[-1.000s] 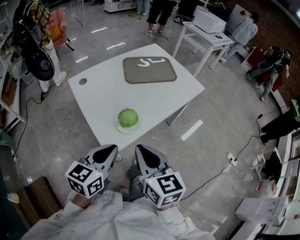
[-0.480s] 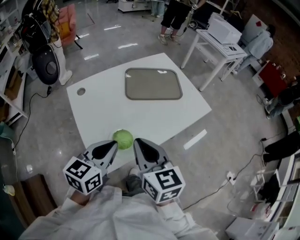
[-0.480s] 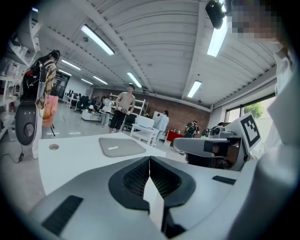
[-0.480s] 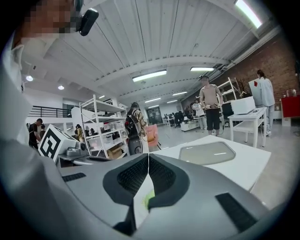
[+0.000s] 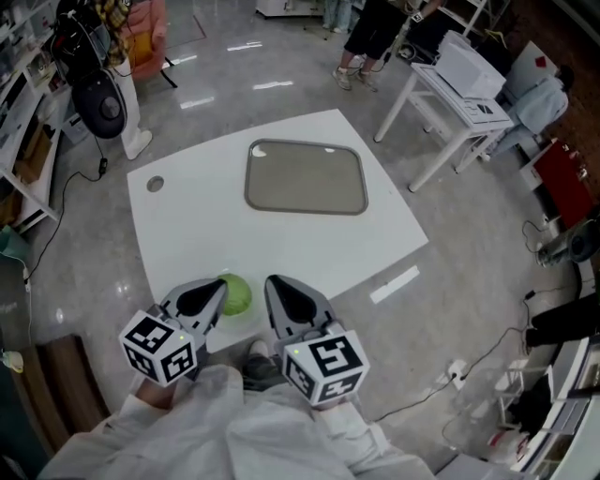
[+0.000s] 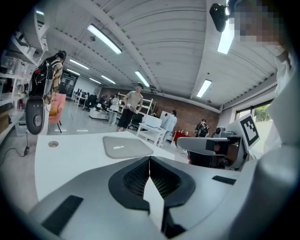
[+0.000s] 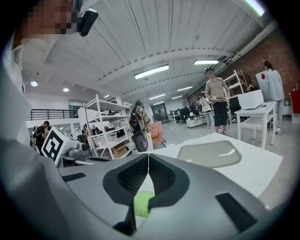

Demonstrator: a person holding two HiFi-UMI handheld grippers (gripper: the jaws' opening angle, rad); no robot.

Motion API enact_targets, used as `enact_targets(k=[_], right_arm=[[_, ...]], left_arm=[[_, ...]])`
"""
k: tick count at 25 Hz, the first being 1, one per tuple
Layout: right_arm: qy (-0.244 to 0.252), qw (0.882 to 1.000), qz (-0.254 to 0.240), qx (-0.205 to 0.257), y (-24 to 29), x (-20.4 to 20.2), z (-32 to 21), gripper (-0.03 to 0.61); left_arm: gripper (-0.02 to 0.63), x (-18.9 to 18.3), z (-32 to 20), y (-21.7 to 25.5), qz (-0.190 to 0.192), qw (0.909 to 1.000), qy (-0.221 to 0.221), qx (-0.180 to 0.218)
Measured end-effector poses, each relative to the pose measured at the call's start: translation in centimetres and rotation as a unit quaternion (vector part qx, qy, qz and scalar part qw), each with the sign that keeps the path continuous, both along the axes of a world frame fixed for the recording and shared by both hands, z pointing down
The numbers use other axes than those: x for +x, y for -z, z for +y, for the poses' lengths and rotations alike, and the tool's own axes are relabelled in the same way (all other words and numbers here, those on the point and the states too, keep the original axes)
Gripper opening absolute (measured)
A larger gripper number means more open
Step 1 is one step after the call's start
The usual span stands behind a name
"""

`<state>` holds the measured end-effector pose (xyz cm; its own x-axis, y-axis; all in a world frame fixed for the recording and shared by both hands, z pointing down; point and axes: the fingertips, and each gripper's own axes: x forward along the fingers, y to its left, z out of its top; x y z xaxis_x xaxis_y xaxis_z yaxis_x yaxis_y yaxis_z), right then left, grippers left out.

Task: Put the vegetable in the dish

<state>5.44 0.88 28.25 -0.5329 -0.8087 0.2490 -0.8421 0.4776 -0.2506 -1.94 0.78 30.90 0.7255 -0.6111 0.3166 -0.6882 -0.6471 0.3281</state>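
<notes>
A round green vegetable [image 5: 236, 294] sits at the near edge of the white table [image 5: 187, 225]. Part of it is hidden behind my left gripper [image 5: 217, 289], whose jaws are shut and empty just left of it. My right gripper [image 5: 272, 284] is also shut and empty, a little to the vegetable's right. A grey rounded tray [image 5: 306, 178] lies at the table's far side, empty. In the right gripper view the vegetable [image 7: 142, 204] shows low, behind the shut jaws, with the tray [image 7: 209, 153] beyond. The left gripper view shows the tray [image 6: 125, 146] ahead.
A small round hole [image 5: 155, 185] marks the table's far left corner. A second white table [image 5: 448, 82] stands to the right, with a person [image 5: 370, 28] beside it. A black fan-like stand [image 5: 99, 105] is at the left. Cables [image 5: 441, 361] run over the floor.
Both grippers have come forward to the table's near edge. The vegetable, once well ahead of them, now lies between their tips, close by the left one. Both stay shut.
</notes>
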Motion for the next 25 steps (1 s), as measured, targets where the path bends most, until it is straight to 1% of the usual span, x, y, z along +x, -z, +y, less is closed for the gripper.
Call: enact_targets(k=[4,8,12,14,17,18,21,25], right_arm=[[0.017,1.0,-0.003,-0.013,-0.5,-1.0,-0.7,0.014],[0.026,0.999,-0.004,-0.026,-1.6,-1.6,-1.3,0.014],[0.022,0.999,-0.001,-0.031,-1.9,-2.0,-2.0,0.014],[0.009,1.0,-0.004,-0.028,-1.6,-1.9,-2.5,0.014],[-0.005,0.999,-0.005,-0.031,-1.3,-1.8,-2.8,0.014],[-0.007,1.0,-0.005,-0.03,-1.2,-1.9,-2.9,0.014],[-0.012,0.999,-0.004,-0.03,-1.1,-2.1,-3.4,0.014],[-0.006,0.999,-0.008,-0.042,-1.5,-3.2,-3.2,0.014]], left_arm=[[0.009,-1.4,-1.2,0.0,-0.003,0.9998,0.02,-0.008],[0.009,-2.7,-2.0,0.0,-0.009,0.9992,0.039,-0.008],[0.009,-3.9,-2.0,-1.0,-0.032,0.9984,0.043,-0.018],[0.008,-4.5,-2.3,-1.2,-0.028,0.9984,0.043,-0.025],[0.009,-5.2,-2.8,-0.8,0.0,0.9985,0.038,-0.04],[0.009,-5.4,-3.0,-0.6,0.0,0.9986,0.034,-0.04],[0.009,-5.3,-3.8,-0.2,-0.016,0.9992,0.019,-0.031],[0.009,-5.3,-3.9,-0.5,-0.016,0.9991,0.01,-0.038]])
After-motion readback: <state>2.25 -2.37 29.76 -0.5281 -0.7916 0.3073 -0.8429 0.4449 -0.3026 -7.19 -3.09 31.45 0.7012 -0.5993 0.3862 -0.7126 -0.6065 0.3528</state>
